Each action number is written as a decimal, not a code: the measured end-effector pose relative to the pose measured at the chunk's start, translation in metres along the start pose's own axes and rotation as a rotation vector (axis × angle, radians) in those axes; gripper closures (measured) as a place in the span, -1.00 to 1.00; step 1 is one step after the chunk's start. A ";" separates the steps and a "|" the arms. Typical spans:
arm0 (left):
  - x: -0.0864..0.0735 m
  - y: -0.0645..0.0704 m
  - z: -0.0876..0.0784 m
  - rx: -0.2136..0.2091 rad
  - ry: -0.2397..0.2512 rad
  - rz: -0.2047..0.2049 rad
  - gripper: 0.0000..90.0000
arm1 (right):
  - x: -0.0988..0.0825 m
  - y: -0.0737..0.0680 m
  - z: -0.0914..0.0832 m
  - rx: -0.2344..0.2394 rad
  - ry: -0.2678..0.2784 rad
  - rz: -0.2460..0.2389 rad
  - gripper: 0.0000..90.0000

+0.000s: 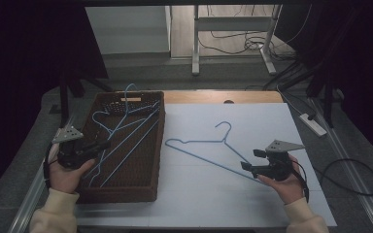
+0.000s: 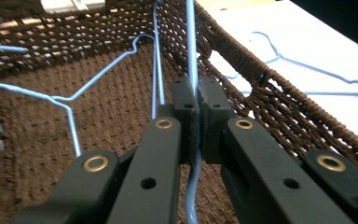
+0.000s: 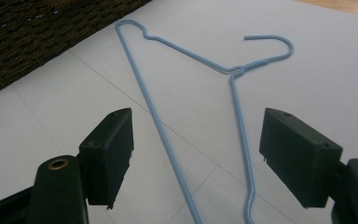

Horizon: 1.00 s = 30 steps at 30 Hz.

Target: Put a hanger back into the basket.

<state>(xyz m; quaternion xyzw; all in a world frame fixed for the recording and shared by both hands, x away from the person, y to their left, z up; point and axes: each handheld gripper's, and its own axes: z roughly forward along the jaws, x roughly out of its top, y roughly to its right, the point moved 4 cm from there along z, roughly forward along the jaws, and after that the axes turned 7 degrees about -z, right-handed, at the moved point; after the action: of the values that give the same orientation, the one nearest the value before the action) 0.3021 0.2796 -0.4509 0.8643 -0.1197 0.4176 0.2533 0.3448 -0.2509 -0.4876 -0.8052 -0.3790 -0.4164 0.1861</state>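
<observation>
Hand-held gripper status, left side: the left hand-held gripper [image 2: 196, 100] has its jaws drawn together and clamped on the wire of a blue hanger [image 2: 192, 51], which runs up between the pads and on toward the far wall of the brown wicker basket [image 1: 158, 145]. In the high view this left hand-held gripper [image 1: 99, 144] sits over the basket's near-left part, with the person's left hand [image 1: 67, 170] at the basket's left rim. More blue wire hangers [image 1: 121, 127] lie crossed inside the basket, one hook rising above the far rim; their wires run just beside the clamped one, so room within the basket walls is tight. The right hand-held gripper [image 3: 198, 154] has its jaws wide apart and holds nothing; it hovers over a second blue hanger [image 3: 191, 93] lying flat on the white surface [image 1: 199, 194], with two of that hanger's wires passing between the pads without touching them. In the high view this hanger [image 1: 209, 148] lies just right of the basket, its hook pointing to the far side, and the right hand-held gripper [image 1: 251, 160] stands at its near-right corner. Open white surface lies around this hanger on its far and near sides, and the basket's right wall is the nearest edge on its left.
</observation>
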 end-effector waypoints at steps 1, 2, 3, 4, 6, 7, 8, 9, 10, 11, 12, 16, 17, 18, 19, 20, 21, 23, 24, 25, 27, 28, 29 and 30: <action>0.001 -0.002 -0.001 -0.002 -0.002 -0.014 0.93 | 0.000 0.000 0.000 0.000 0.001 0.000 -0.40; 0.000 -0.004 -0.001 0.003 -0.005 -0.021 0.93 | 0.000 0.000 0.000 -0.001 0.002 0.000 -0.41; 0.000 -0.006 -0.001 0.002 -0.007 -0.027 0.93 | 0.000 0.000 0.000 0.000 0.002 0.000 -0.40; -0.002 -0.008 -0.001 -0.004 -0.025 -0.046 0.93 | 0.000 0.000 0.000 0.001 0.001 0.001 -0.41; -0.003 -0.009 0.000 0.002 -0.038 -0.050 0.93 | 0.000 0.000 0.000 0.002 0.001 0.000 -0.41; -0.003 -0.008 0.000 -0.005 -0.037 -0.046 0.93 | 0.000 0.000 0.000 0.001 0.001 -0.002 -0.41; -0.002 -0.007 0.000 -0.012 -0.034 -0.036 0.93 | 0.000 0.000 0.000 0.001 0.002 -0.002 -0.41; -0.002 -0.007 0.000 -0.012 -0.038 -0.031 0.93 | 0.000 0.000 0.000 0.000 0.002 -0.001 -0.41; -0.002 -0.007 0.002 -0.008 -0.054 -0.030 0.93 | 0.000 0.000 0.000 0.001 0.005 0.000 -0.41; -0.002 -0.007 0.003 -0.007 -0.068 -0.032 0.93 | 0.000 0.000 -0.001 0.000 0.006 0.001 -0.41; -0.002 -0.007 0.005 -0.008 -0.084 -0.033 0.93 | 0.000 0.000 -0.001 -0.001 0.007 0.001 -0.41; -0.001 -0.008 0.012 -0.027 -0.117 -0.027 0.93 | 0.000 0.000 0.000 0.001 0.004 0.001 -0.41; -0.001 -0.008 0.012 -0.027 -0.117 -0.027 0.93 | 0.000 0.000 0.000 0.001 0.004 0.001 -0.41; -0.001 -0.008 0.012 -0.032 -0.119 -0.032 0.93 | 0.000 0.000 0.000 0.000 0.002 -0.001 -0.41; -0.001 -0.009 0.012 -0.036 -0.118 -0.042 0.93 | 0.000 0.000 0.000 0.001 0.001 -0.001 -0.41; -0.001 -0.012 0.012 -0.033 -0.115 -0.053 0.93 | 0.000 0.000 0.000 0.000 0.000 -0.002 -0.41; -0.002 -0.016 0.011 -0.024 -0.121 -0.071 0.93 | 0.000 0.000 0.000 0.001 0.000 -0.002 -0.41; -0.003 -0.021 0.011 -0.012 -0.129 -0.103 0.93 | 0.000 0.000 0.000 0.000 0.000 -0.001 -0.41; -0.003 -0.024 0.011 0.001 -0.136 -0.124 0.92 | 0.000 0.000 0.000 0.000 -0.001 -0.001 -0.41; -0.004 -0.025 0.011 0.012 -0.143 -0.132 0.92 | 0.000 -0.001 0.000 0.001 0.000 0.000 -0.41; -0.003 -0.027 0.011 0.047 -0.156 -0.130 0.92 | 0.000 -0.001 0.001 0.001 -0.002 -0.002 -0.41; -0.003 -0.028 0.011 0.056 -0.164 -0.132 0.92 | 0.000 -0.001 0.001 0.002 -0.002 -0.002 -0.41; -0.003 -0.028 0.012 0.059 -0.170 -0.134 0.92 | 0.001 -0.001 0.001 -0.001 -0.001 -0.007 -0.41; -0.004 -0.028 0.012 0.066 -0.175 -0.137 0.91 | 0.001 -0.002 0.001 -0.004 -0.001 -0.009 -0.40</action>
<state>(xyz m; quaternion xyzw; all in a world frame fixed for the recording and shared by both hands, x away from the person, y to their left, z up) 0.3197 0.2970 -0.4696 0.9115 -0.0681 0.3262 0.2411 0.3442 -0.2492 -0.4875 -0.8040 -0.3818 -0.4178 0.1824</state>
